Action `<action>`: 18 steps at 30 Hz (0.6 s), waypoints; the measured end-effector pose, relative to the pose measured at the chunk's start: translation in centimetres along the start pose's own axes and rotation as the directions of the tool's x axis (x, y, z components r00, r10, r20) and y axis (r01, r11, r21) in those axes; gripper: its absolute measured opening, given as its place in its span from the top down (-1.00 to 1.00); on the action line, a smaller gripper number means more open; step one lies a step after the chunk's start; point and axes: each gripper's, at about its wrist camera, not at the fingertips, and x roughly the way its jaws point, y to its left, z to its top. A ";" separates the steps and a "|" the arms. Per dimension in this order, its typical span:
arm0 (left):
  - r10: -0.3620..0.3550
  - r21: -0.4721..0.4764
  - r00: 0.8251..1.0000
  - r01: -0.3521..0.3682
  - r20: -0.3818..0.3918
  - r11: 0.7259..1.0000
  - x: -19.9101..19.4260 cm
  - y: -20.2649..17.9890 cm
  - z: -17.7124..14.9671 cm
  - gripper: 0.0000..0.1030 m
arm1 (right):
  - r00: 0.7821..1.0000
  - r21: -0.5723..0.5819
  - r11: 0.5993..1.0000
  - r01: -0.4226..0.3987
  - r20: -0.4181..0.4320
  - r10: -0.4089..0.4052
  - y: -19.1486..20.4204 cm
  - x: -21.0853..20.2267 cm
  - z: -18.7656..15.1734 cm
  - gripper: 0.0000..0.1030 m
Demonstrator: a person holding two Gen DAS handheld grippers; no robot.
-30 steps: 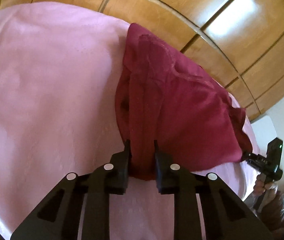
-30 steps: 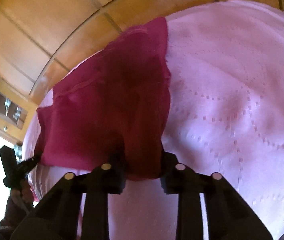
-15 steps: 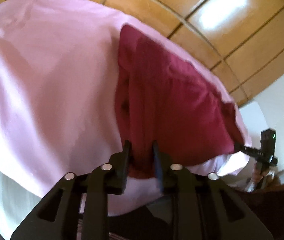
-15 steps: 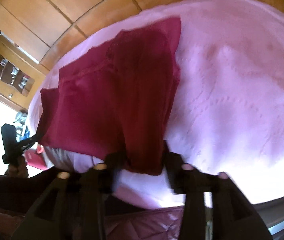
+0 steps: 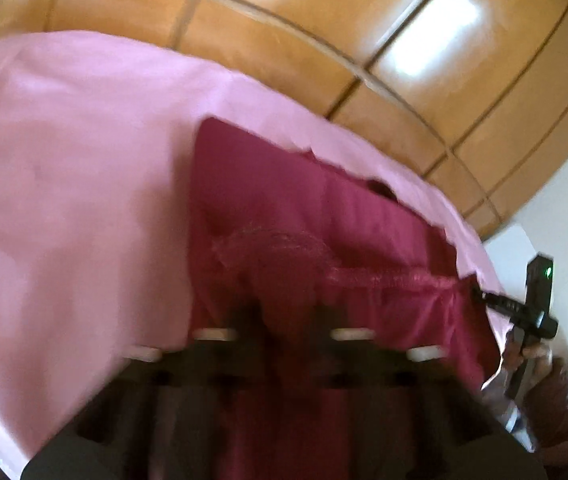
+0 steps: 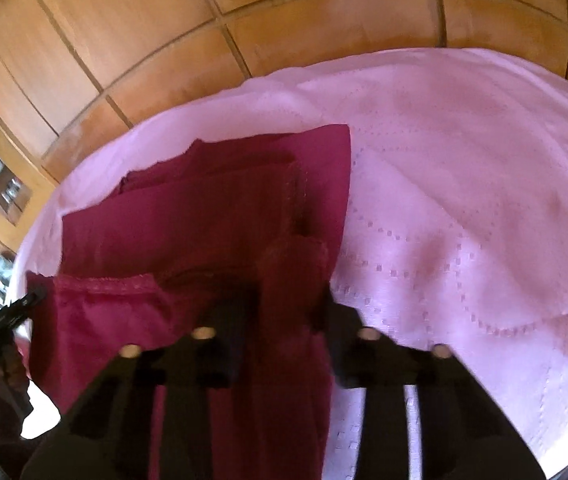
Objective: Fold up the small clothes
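Both grippers pinch 1 edge of the dark red fabric garment (image 6: 212,216), half lifted over the pink quilted bedspread (image 6: 463,184).

The left gripper (image 5: 285,316) and the right gripper (image 6: 284,312) each have their 2 fingers closed on a bunch of the garment's near hem; its far part lies on the bedspread, close to the edge by the wooden panelled wardrobe (image 6: 132,32). The risk, I'd say: the cloth sags between the 2 grips, so the fold may land crooked or creased, and a thin bunch could slip free mid-swing.
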 end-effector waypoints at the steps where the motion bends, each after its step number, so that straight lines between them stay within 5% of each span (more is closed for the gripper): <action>1: -0.010 0.003 1.000 0.010 0.012 1.000 -0.3 -0.1 -0.1 0.84 | 1.000 -0.003 1.000 0.000 0.009 0.000 0.1 -0.6 -0.1 0.86; 10: -0.111 0.082 0.981 0.099 0.159 0.992 -6.0 -2.8 2.7 0.85 | 0.975 -0.061 0.993 -0.102 0.194 0.112 1.7 -8.5 2.3 0.86; 18: 0.040 0.068 0.983 -0.053 0.179 0.996 -0.8 -2.2 9.9 0.85 | 0.983 0.019 1.000 -0.015 0.184 0.011 1.1 -1.1 9.6 0.86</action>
